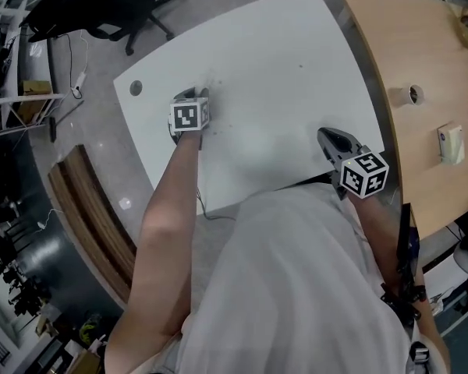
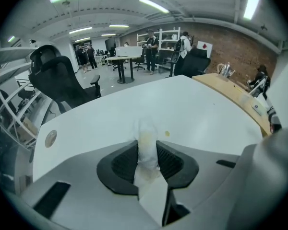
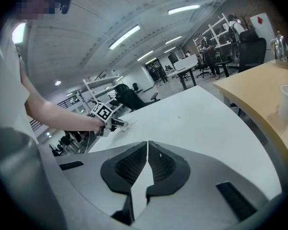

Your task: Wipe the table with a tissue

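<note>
The left tool point(image 2: 148, 150) grasps a crumpled white tissue point(image 2: 146, 132) between its jaws, over the left part of the white tabletop point(image 1: 296, 61). The right tool point(image 3: 147, 150) is clenched on nothing, near the tabletop's near edge.

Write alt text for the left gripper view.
The left gripper is clamped on a crumpled white tissue, stained yellowish, over a white table. A small yellow spot sits on the table just beyond the tissue, and a black office chair stands past the table's left edge.
</note>
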